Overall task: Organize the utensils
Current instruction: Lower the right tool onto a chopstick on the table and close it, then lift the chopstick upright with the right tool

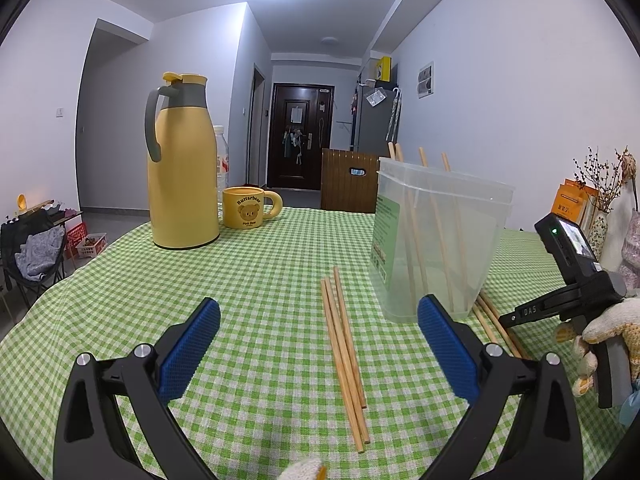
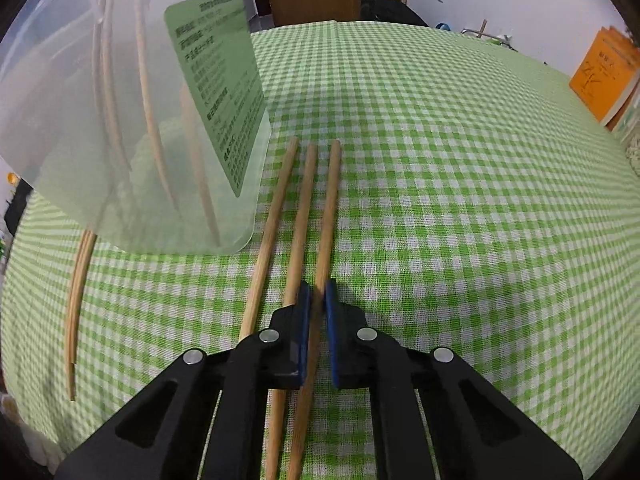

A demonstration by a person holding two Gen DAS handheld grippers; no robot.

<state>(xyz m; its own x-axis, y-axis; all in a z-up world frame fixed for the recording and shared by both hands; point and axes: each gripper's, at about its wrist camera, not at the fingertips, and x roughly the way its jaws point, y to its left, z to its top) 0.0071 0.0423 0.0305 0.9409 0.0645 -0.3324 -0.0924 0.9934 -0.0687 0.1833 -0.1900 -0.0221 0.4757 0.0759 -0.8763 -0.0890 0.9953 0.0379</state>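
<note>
Our right gripper [image 2: 316, 300] had pinched the rightmost chopstick [image 2: 329, 208] of three on the gingham cloth [image 2: 440, 160], lengthwise ahead; clear container [image 2: 132, 120] stood front-left. Left gripper [image 1: 318, 344] gaped empty.

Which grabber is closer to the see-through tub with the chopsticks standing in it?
Hard to call, probably the left. The open left gripper has one fingertip just before the clear tub. The right gripper sits just beside the tub, pinching a chopstick on the cloth.
</note>
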